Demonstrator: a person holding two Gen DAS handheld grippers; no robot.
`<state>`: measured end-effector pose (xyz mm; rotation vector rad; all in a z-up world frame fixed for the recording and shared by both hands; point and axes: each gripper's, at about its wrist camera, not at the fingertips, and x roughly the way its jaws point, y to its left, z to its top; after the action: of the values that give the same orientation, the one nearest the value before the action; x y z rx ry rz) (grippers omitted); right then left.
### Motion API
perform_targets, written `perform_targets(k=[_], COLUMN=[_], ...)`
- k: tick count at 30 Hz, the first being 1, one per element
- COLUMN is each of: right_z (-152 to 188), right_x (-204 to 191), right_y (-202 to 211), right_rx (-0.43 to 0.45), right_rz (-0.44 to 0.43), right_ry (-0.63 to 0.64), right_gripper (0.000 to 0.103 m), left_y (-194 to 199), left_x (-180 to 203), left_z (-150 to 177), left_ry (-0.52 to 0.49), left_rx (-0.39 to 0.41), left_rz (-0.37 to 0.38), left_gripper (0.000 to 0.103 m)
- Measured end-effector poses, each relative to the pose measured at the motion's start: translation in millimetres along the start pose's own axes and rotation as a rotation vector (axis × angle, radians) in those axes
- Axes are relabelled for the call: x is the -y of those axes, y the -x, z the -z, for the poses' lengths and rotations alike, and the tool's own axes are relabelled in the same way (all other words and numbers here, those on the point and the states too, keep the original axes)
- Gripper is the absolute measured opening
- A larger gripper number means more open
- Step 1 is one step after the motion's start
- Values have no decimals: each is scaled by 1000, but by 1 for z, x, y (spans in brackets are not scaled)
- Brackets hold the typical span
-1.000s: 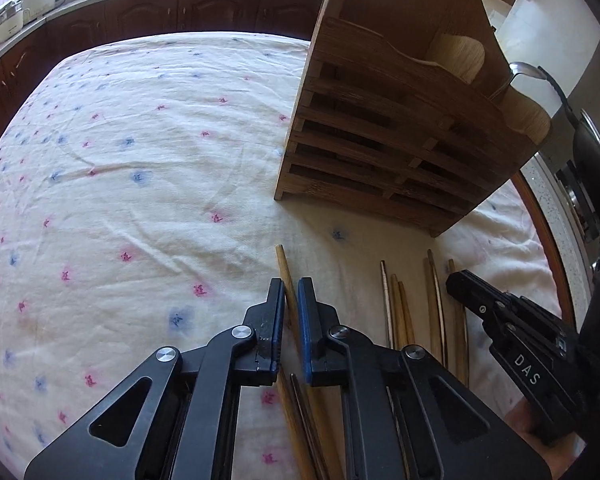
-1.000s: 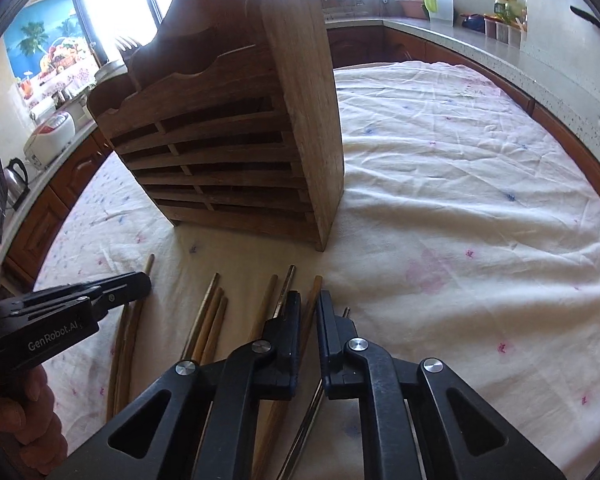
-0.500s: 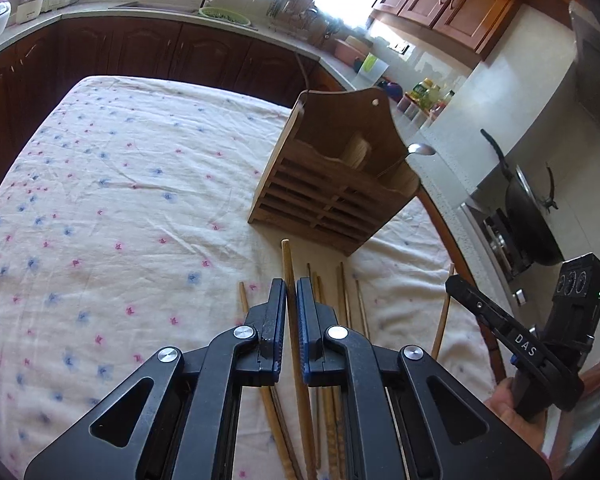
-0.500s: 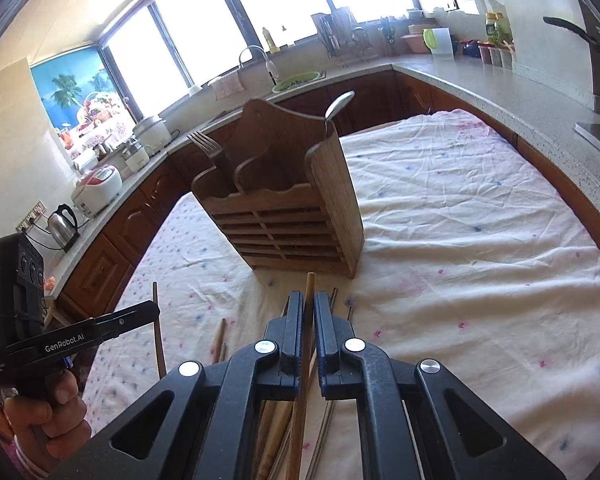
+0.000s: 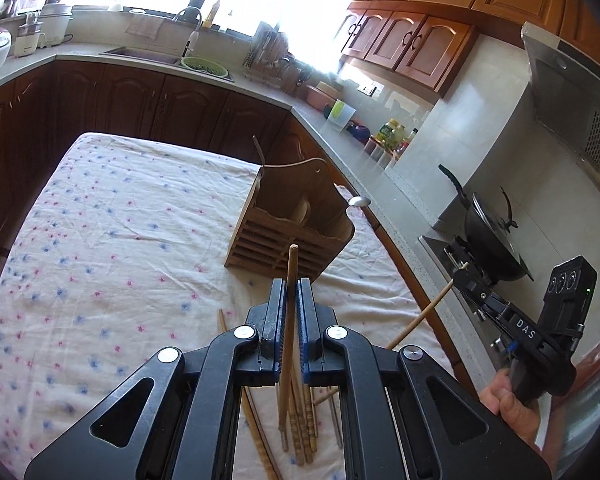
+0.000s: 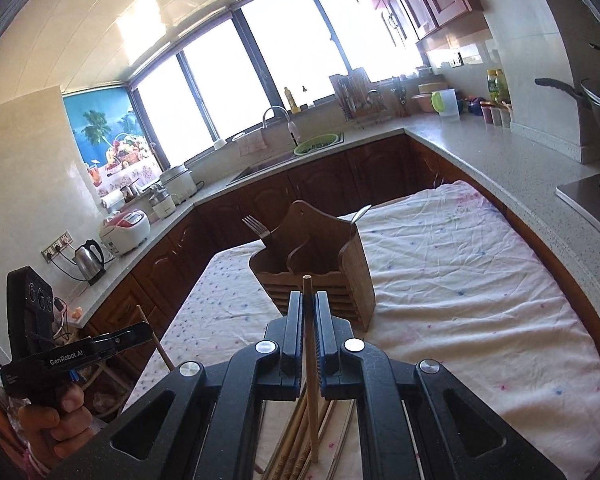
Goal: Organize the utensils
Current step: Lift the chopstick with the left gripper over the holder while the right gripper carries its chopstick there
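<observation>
A single wooden chopstick (image 5: 290, 312) is clamped between the closed jaws of the left gripper (image 5: 289, 285), its tip standing out past the fingertips and its lower end hanging down behind them. In the same way, a second wooden chopstick (image 6: 309, 344) is pinched by the right gripper (image 6: 309, 298), whose jaws are drawn tight on it; its blunt end is seen just beyond the pads and its shaft slants down under the claw. Both claws are held in the air above the table, tilted somewhat downward.

Directly ahead of each claw, on the flowered tablecloth (image 5: 112, 240), the wooden utensil holder (image 5: 296, 224) is stood upright, with slatted front and several compartments. A fork (image 6: 256, 227) is seen rising from its far left compartment in the right wrist view, and a spoon (image 5: 356, 201) from the compartment on its right. A pale wooden piece is lodged in the middle compartment; what it is cannot be told.

Below and behind the left claw, the remaining chopsticks (image 5: 300, 420) are left lying loose on the cloth in a rough bundle. The same heap is seen beneath the right claw.

To the right of the left claw, the right gripper is seen from the side, gripped by a hand (image 5: 508, 404). To the left of the right claw, the left gripper is likewise held by a hand (image 6: 56, 420).
</observation>
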<state>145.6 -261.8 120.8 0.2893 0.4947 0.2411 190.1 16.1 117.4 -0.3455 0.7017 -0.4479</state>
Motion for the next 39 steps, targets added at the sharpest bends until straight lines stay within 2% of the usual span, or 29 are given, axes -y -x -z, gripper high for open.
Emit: perform_targets(k=[6,16,23,33,39], right_z=[-6,-13,-26,-82,-121], right_x=[0,3,2,-2,-1], right_y=[3,3,2,-3,-23], right_rx=[29,47,75,196,256], right_rz=[-6,-7,-12,-4,12], right_ry=[4,2,10,35,21], right_gripper=[5,5,5,5,5], left_y=[11,10,11,13,-9], left_x=[4,6,14,31,28], left_z=[-6,-14,-31,-97,-141], left_ry=[-16,-23,-42,-98,-85], left_rx=[47,74,111,246,327], left_rz=[-12,-21,-20,-27,-50], left_gripper=[5,5,5,5,5])
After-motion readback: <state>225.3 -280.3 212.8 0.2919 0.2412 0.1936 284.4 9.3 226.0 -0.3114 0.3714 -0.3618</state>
